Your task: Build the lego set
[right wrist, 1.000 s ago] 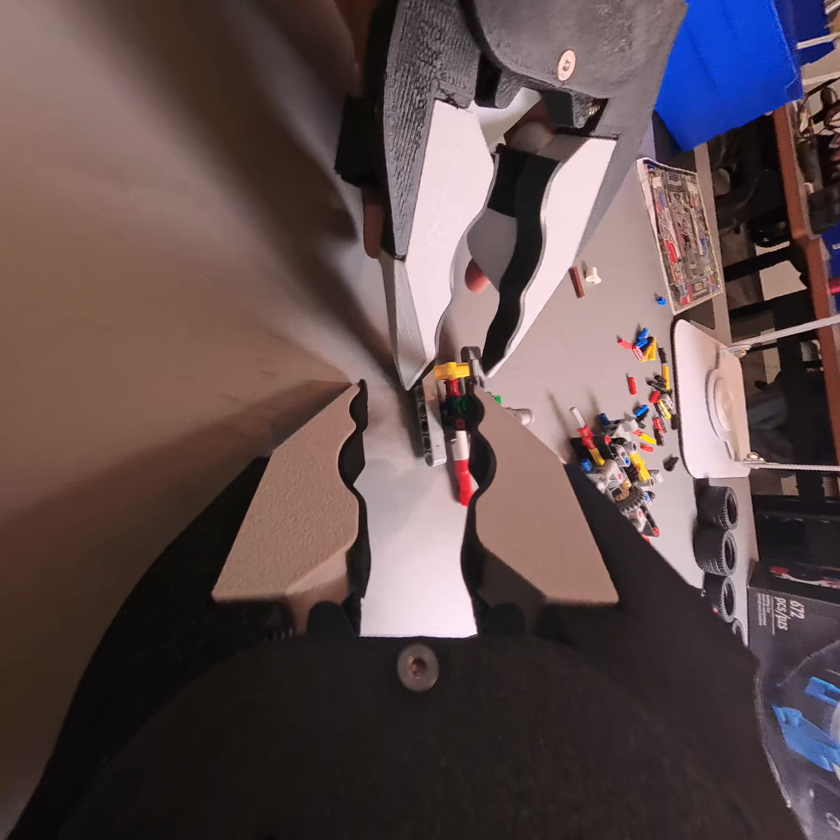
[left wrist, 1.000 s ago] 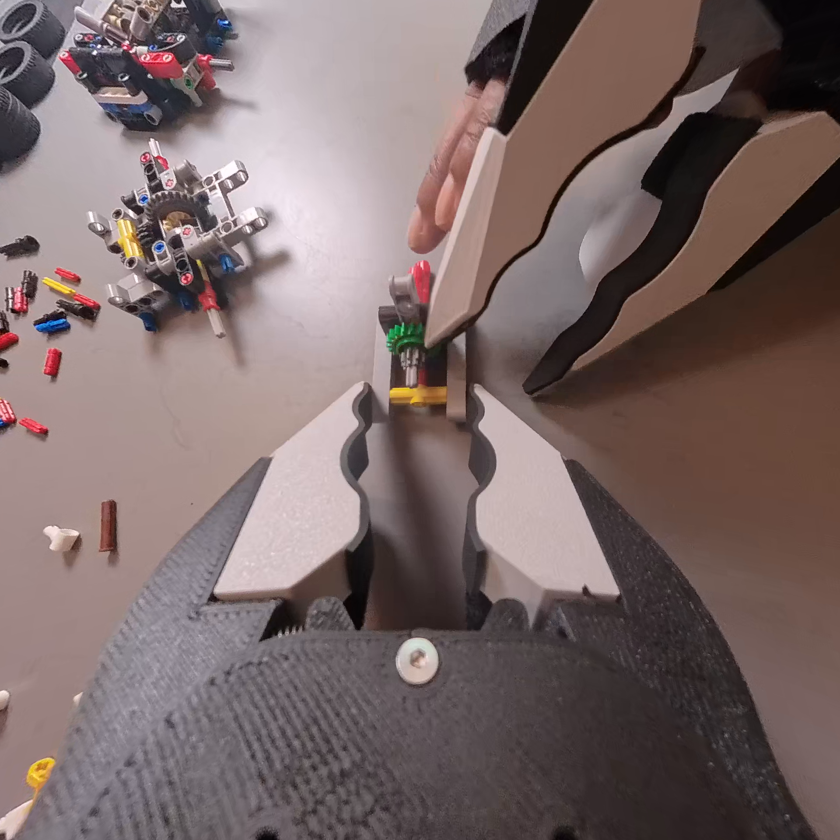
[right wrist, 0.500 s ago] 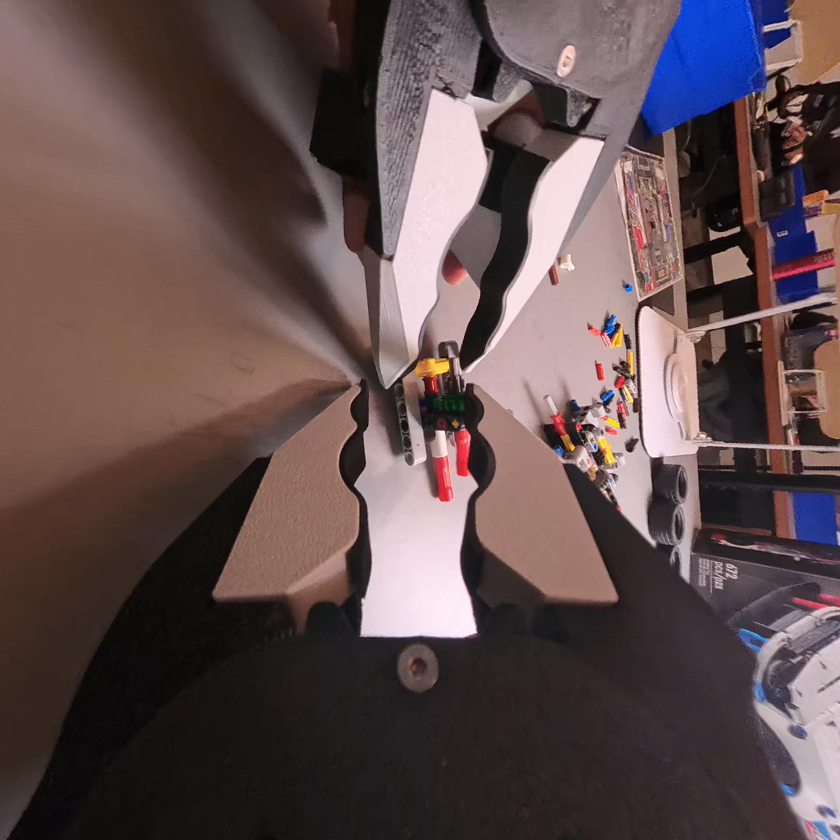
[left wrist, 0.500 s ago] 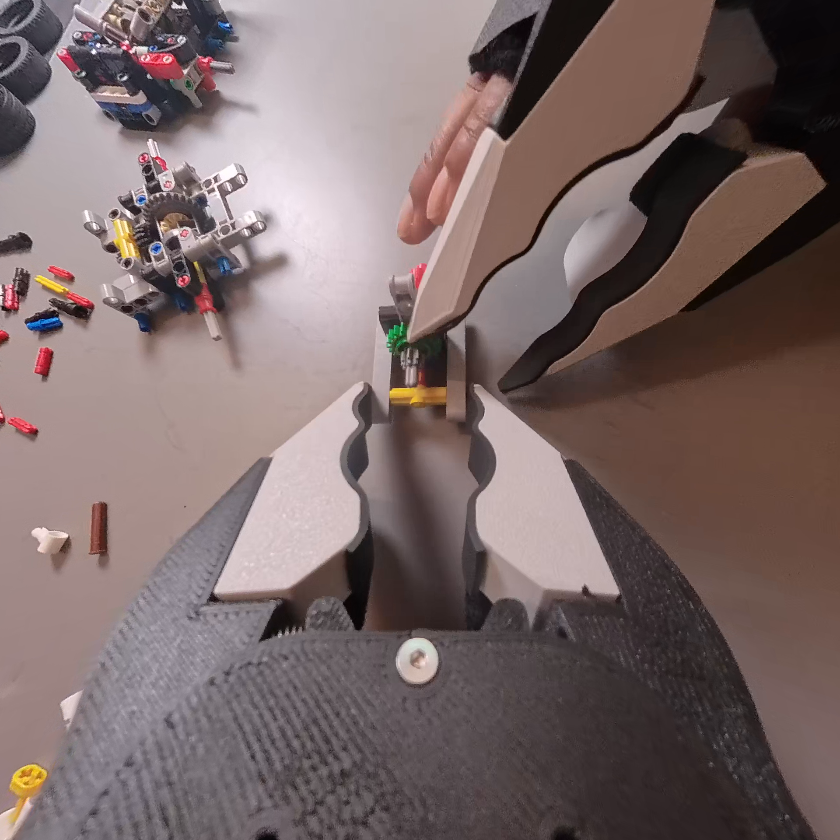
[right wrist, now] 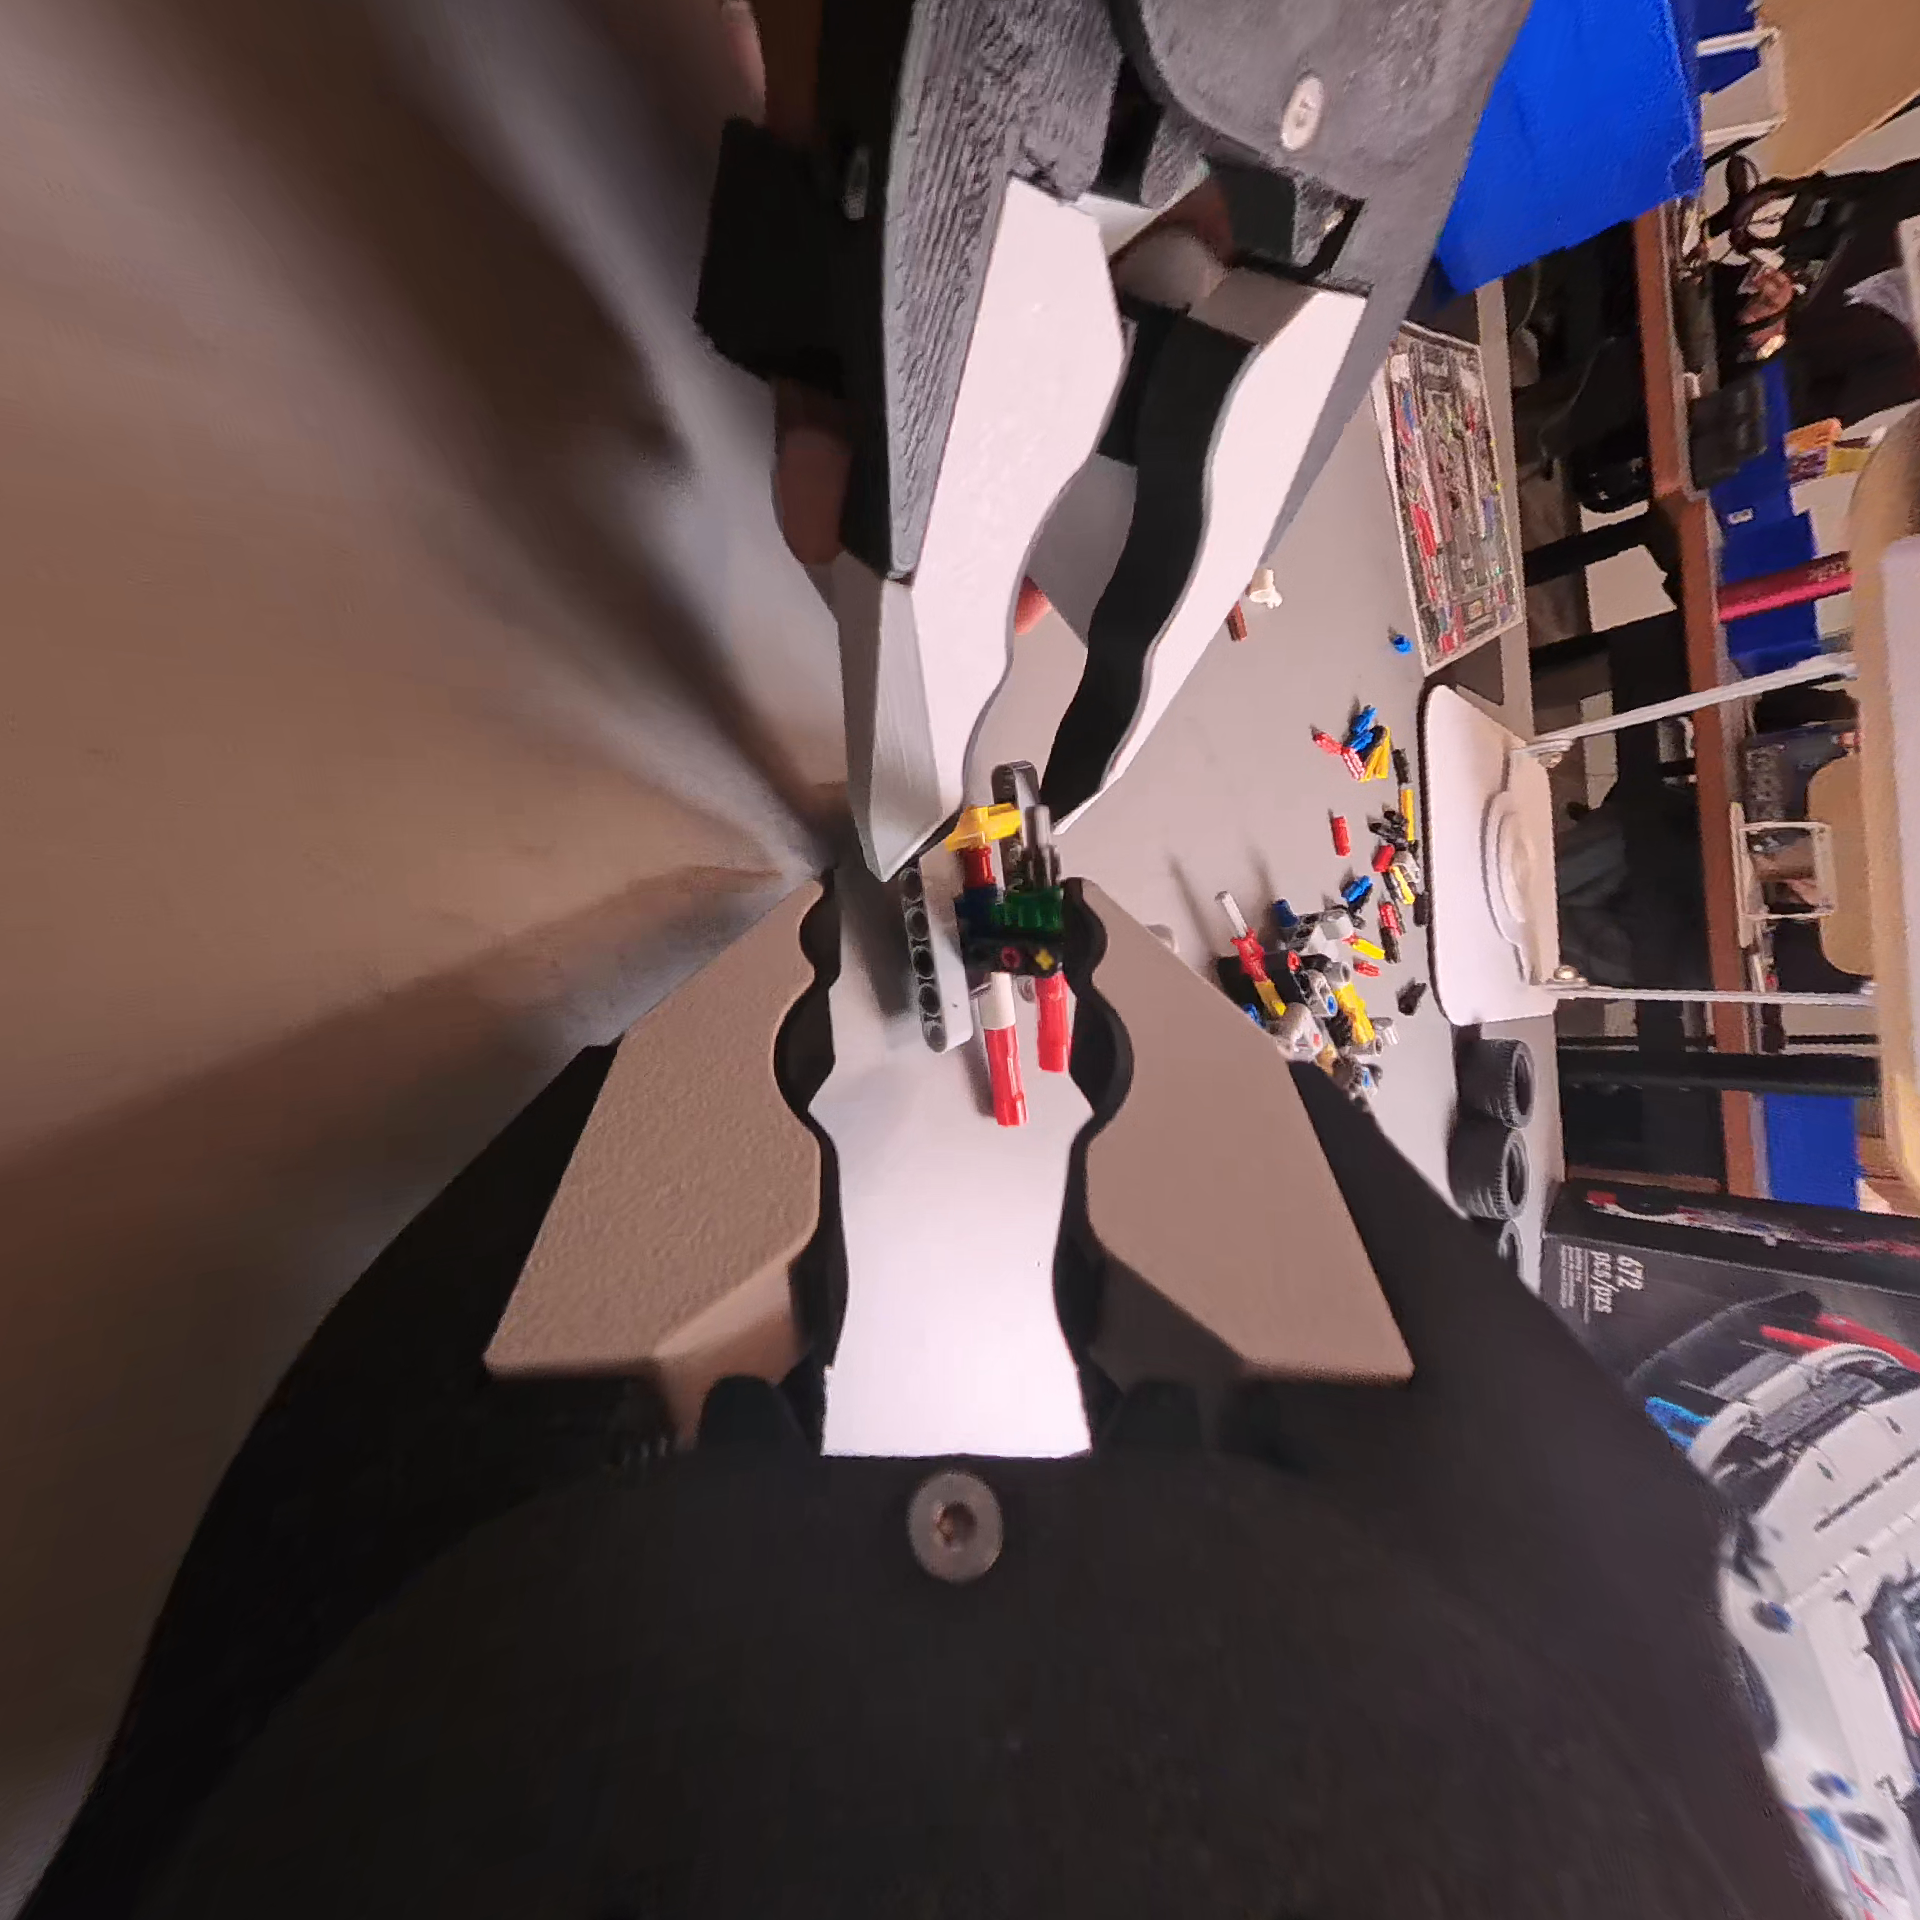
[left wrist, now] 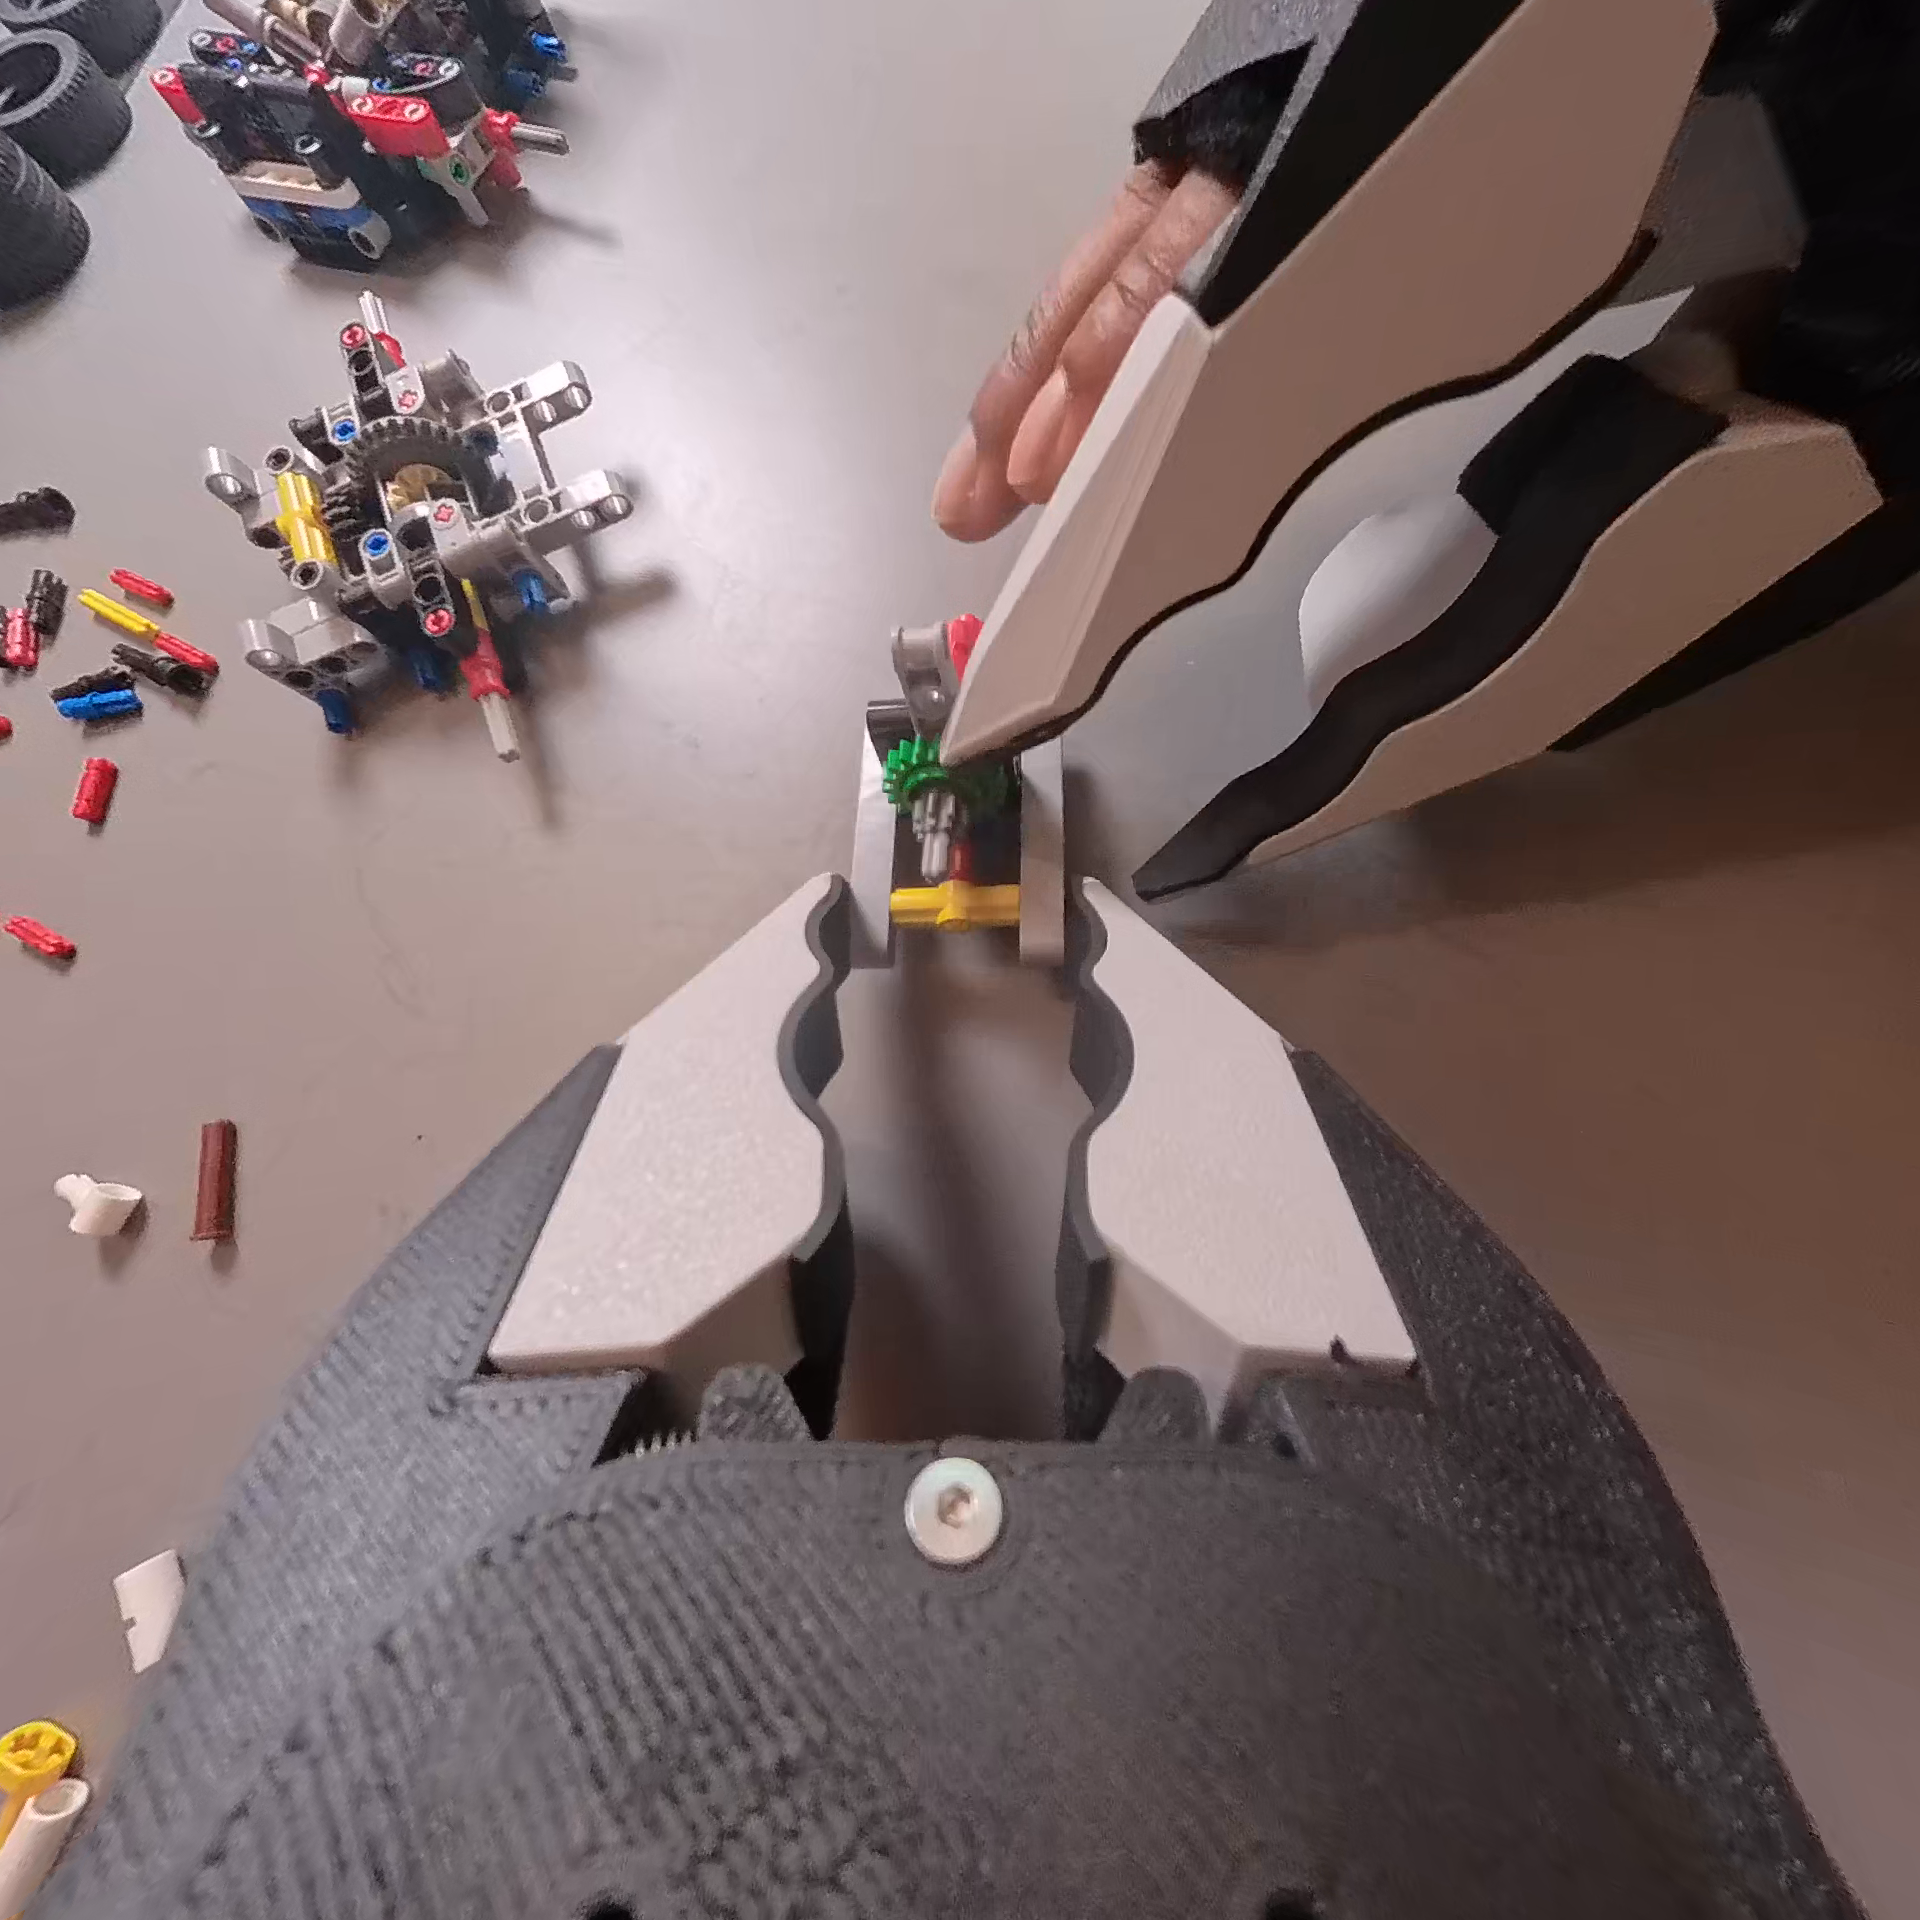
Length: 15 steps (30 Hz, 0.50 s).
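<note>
Small brick assembly [left wrist: 951, 831] pinched by its grey side beams in left gripper [left wrist: 961, 925], mid-table [left wrist: 1455, 1039]. Right gripper [right wrist: 951, 888] spread, one fingertip [left wrist: 997, 707] touching green gear [left wrist: 914, 774]. Larger build [left wrist: 416, 540] and loose pins [left wrist: 104, 623] far left.

The surface [left wrist: 727, 208] is smooth, matt grey-brown laminate. On it, the small brick assembly [left wrist: 951, 831] is glossy hard plastic, as are the loose pins [left wrist: 94, 790] left of it. The left tongs [left wrist: 956, 925] grip it with matt, faintly grainy beige plastic fingers [left wrist: 707, 1122] on a rough, ridged black printed body [left wrist: 935, 1714] with one shiny metal screw [left wrist: 953, 1509]. Far left of the assembly, the tyres [left wrist: 62, 125] look like dull black rubber.
</note>
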Motion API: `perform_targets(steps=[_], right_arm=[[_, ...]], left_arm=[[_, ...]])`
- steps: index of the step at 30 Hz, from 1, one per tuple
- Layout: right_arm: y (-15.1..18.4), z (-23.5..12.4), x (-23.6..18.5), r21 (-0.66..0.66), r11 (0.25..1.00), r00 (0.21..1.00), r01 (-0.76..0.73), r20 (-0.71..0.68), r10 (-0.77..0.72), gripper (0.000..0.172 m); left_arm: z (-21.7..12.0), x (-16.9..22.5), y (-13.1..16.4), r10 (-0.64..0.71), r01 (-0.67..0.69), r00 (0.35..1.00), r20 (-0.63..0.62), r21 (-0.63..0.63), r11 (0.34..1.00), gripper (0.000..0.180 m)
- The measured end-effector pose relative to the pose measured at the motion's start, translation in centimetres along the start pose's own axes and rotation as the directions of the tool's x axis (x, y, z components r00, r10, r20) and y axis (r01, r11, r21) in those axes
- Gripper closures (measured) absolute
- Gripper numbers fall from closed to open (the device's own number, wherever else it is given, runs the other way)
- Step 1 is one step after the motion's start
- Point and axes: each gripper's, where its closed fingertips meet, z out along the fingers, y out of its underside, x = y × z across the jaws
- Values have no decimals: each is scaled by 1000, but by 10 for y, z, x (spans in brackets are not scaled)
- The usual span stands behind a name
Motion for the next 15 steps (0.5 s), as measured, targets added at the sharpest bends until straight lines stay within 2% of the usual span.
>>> perform_targets(steps=[15], right_arm=[[3,2,-10,-4,1000,998,-22,63,22,141]], left_arm=[[-2,-2,-2,-33,33,999,-5,11,999,141]])
